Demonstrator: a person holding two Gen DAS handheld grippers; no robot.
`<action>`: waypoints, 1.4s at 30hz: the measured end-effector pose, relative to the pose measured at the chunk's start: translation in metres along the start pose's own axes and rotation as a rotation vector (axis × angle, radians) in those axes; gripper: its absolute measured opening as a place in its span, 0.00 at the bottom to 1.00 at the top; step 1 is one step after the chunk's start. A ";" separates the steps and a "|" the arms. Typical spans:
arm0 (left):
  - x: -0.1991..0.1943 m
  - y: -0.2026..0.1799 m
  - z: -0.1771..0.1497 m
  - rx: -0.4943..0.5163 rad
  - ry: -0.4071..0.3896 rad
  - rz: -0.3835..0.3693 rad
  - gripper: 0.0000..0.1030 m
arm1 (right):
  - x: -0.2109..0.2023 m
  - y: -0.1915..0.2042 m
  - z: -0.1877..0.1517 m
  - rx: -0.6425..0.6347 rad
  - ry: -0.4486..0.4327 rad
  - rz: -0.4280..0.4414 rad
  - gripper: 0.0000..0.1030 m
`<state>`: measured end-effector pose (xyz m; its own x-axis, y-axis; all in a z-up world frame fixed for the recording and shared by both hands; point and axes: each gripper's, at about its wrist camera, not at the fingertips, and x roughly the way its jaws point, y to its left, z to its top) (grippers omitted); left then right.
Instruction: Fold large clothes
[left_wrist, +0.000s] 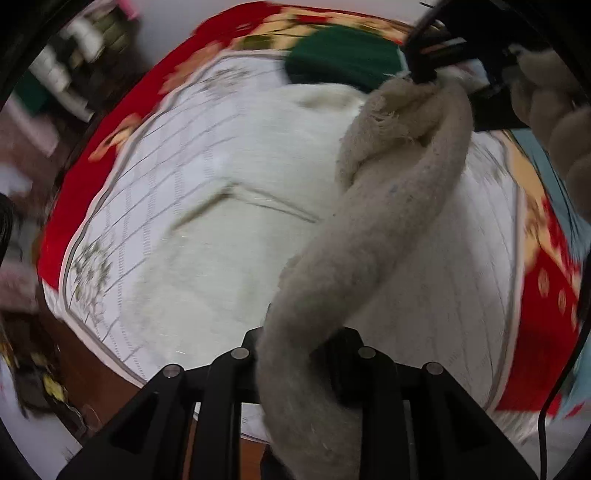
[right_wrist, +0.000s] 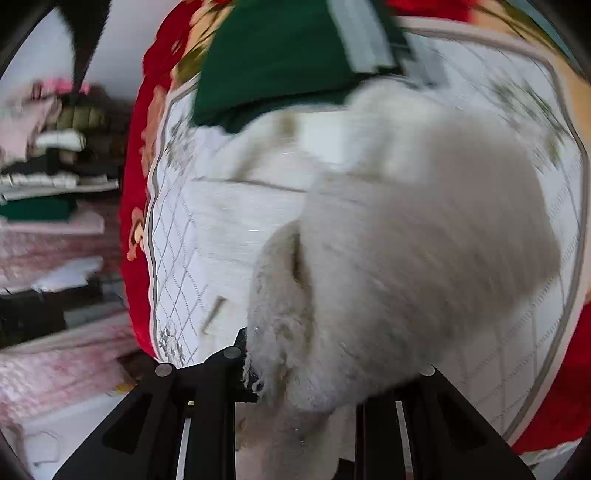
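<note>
While the cream fleece garment (left_wrist: 373, 236) hangs bunched between the two tools, both pairs of jaws are clamped narrow on it: the left gripper (left_wrist: 295, 354) pinches a rope-like twist of it, and the right gripper (right_wrist: 295, 373) bites a frayed, woolly edge. From the left jaws the cloth stretches up and away to the other tool, and the rest of the garment lies spread just beyond and below the jaws on the white quilted bedspread (left_wrist: 159, 206). Past it, farther from the jaws, sits a green folded garment (right_wrist: 273, 62), already neat by the look of it, and the red flowered blanket (left_wrist: 92, 177) rims the bed. Off to the left of the right jaws, a shelf of stacked textiles (right_wrist: 55, 192) blurs by. By my reading, the fold is only starting: an edge is lifted, nothing of the cream piece is laid over or squared yet. No brand, label or writing can be read; everything is motion-smeared.
</note>
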<state>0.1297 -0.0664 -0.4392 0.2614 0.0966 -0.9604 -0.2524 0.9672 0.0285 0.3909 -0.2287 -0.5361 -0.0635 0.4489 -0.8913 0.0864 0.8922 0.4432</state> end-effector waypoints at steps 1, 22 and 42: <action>0.005 0.017 0.004 -0.026 0.003 0.004 0.24 | 0.013 0.026 0.005 -0.012 0.008 -0.029 0.23; 0.120 0.181 0.028 -0.350 0.092 0.098 0.84 | 0.054 0.090 0.050 -0.048 -0.134 -0.058 0.69; 0.077 0.213 0.015 -0.477 0.024 0.207 1.00 | 0.065 -0.085 0.001 0.330 -0.273 0.194 0.23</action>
<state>0.1101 0.1501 -0.5027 0.1411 0.2634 -0.9543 -0.6944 0.7134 0.0942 0.3803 -0.2753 -0.6313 0.2451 0.5367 -0.8074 0.3851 0.7103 0.5892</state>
